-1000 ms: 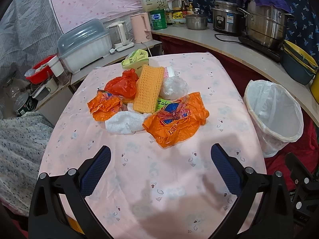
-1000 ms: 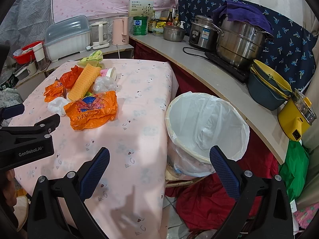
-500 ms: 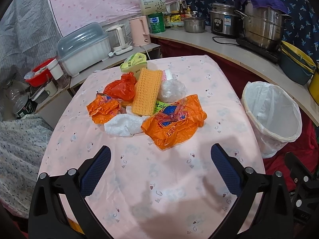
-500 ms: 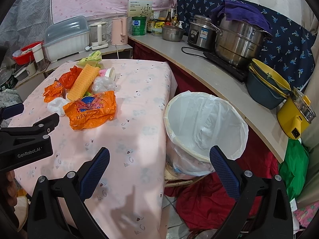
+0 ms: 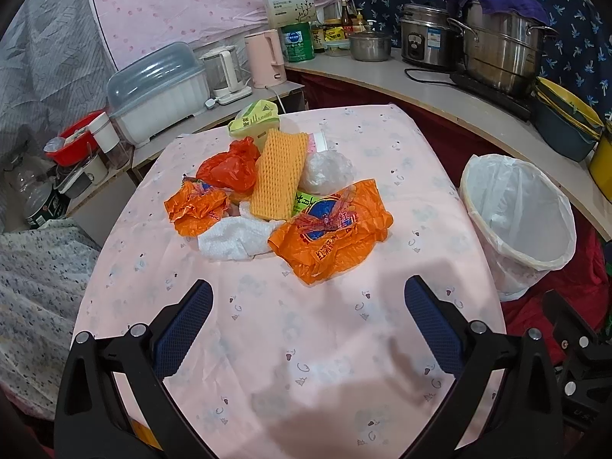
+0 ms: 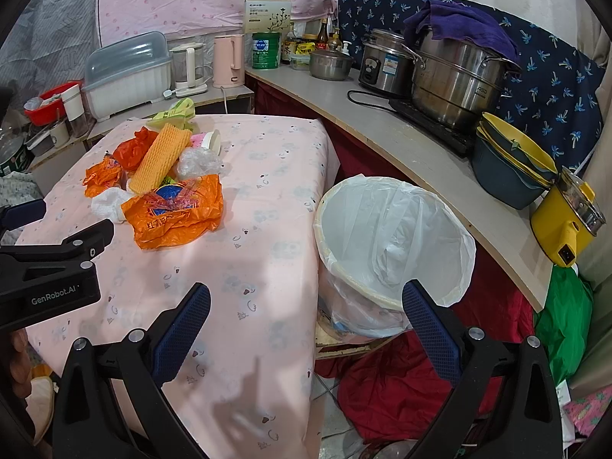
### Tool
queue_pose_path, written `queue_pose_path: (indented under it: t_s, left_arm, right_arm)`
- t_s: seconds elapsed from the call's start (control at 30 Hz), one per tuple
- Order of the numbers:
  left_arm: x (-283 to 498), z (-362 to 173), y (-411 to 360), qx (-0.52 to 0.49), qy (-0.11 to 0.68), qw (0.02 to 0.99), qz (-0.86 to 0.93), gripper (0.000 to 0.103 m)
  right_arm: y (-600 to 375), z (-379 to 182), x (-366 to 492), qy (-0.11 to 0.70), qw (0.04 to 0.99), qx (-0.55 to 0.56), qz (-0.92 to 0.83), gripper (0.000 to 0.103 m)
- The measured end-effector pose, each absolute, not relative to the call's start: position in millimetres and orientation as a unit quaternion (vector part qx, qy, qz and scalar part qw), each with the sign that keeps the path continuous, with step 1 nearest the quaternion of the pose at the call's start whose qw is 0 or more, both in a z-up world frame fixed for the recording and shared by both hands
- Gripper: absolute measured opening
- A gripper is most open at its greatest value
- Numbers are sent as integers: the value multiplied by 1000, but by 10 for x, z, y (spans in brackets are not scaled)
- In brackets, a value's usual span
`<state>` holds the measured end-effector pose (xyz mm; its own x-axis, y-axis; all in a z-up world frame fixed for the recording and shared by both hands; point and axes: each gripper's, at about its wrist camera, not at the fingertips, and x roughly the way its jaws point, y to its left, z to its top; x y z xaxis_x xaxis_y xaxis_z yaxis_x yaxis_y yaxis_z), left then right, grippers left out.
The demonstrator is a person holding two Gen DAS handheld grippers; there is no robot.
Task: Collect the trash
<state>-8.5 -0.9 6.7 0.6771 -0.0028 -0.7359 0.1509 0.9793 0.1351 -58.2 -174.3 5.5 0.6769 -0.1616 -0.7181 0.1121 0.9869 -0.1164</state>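
A pile of trash lies mid-table: a large orange plastic bag (image 5: 332, 229) in front, a yellow foam net sleeve (image 5: 279, 174), a white wad (image 5: 233, 235), a crumpled orange wrapper (image 5: 195, 206), a red-orange bag (image 5: 229, 166) and a clear plastic ball (image 5: 325, 172). The large orange bag also shows in the right wrist view (image 6: 176, 210). A bin lined with a white bag (image 6: 394, 244) stands beside the table's right edge. My left gripper (image 5: 308, 317) is open and empty, above the cloth short of the pile. My right gripper (image 6: 306, 319) is open and empty, over the table edge next to the bin.
The pink tablecloth (image 5: 298, 363) covers the table. A curved counter (image 6: 401, 141) behind the bin carries steel pots, stacked bowls and a yellow cooker (image 6: 566, 222). A dish box (image 5: 157, 88) and kettles stand behind the table. Red cloth lies on the floor (image 6: 401, 382).
The left wrist view has drawn back slightly from the pile. The right gripper has shifted a little. Both stay open and empty.
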Motion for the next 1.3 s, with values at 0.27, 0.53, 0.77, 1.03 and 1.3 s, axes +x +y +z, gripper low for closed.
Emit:
queue_pose_path:
  t_s: [0.27, 0.53, 0.77, 1.03, 1.3]
  left_arm:
    - [-75, 50, -7, 89, 405, 909, -41, 96]
    - [-75, 58, 7, 88, 398, 912, -43, 96]
    - [-16, 60, 93, 84, 393, 915, -39, 96]
    - [108, 67, 312, 58, 380, 922, -36, 96]
    - [403, -29, 690, 35, 394, 918, -16, 96]
  right_arm:
    - [-1745, 56, -584, 395, 915, -31, -75, 96]
    - [-1759, 91, -577, 392, 916, -30, -77, 96]
    - [-1747, 147, -499, 384, 919, -26, -81, 96]
    - [-1652, 108, -363, 377, 922, -18, -83, 96]
    - [-1487, 27, -129, 375, 924, -15, -78, 96]
